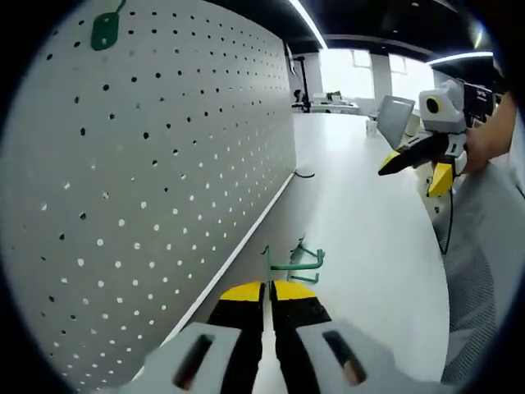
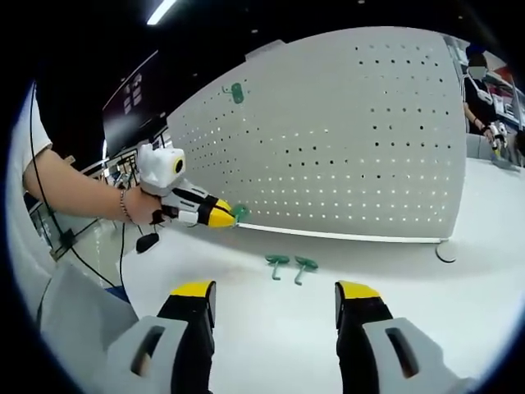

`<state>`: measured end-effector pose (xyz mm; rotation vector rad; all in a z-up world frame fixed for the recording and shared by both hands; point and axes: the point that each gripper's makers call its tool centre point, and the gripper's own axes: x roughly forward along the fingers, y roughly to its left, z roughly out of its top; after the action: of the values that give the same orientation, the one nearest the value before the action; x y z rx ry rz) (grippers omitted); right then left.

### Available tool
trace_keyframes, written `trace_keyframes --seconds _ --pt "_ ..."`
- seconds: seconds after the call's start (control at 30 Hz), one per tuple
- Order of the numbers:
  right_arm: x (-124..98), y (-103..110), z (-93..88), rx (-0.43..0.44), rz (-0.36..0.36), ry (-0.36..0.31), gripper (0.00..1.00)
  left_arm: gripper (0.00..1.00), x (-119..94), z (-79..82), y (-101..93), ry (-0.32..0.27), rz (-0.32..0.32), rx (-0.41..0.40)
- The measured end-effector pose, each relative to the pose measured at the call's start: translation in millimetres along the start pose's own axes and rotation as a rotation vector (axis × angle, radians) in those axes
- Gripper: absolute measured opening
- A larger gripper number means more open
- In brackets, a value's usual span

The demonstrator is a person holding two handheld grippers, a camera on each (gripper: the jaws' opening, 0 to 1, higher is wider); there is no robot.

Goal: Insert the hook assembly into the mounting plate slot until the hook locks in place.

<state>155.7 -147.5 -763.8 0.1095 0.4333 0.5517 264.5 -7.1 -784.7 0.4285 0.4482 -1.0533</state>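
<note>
A white pegboard mounting plate [image 1: 164, 164] [image 2: 344, 148] stands upright on the white table. One green hook [image 1: 105, 31] [image 2: 237, 92] hangs high on it. My left gripper [image 1: 267, 289] [image 2: 223, 215] is shut, with a green hook assembly [image 1: 295, 263] [image 2: 239, 213] at its yellow tips, low and close to the plate's bottom edge. Two more green hooks [image 2: 277, 263] [image 2: 306, 264] lie on the table in front of the plate. My right gripper [image 2: 275, 291] [image 1: 418, 168] is open and holds nothing, a little back from the plate above the table.
A small black hook [image 1: 303, 173] [image 2: 443, 253] lies near the plate's base at its far end. The white table [image 1: 369, 246] [image 2: 271, 336] stretches beyond. A person's arm [image 2: 74, 189] holds the left gripper. Another person [image 2: 480, 98] stands behind the plate's far end.
</note>
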Motion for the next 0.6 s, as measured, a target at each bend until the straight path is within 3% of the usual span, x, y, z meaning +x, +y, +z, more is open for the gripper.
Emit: trace_keyframes --seconds 0.17,0.6 --pt "-1 2 2.6 -0.002 0.002 -0.009 0.56 0.03 -5 5.3 -3.8 -0.041 0.0 -0.03" --pt "-2 9 9.0 -0.003 0.02 -0.032 0.57 0.03 -22 14.4 -3.7 -0.137 0.074 -0.107"
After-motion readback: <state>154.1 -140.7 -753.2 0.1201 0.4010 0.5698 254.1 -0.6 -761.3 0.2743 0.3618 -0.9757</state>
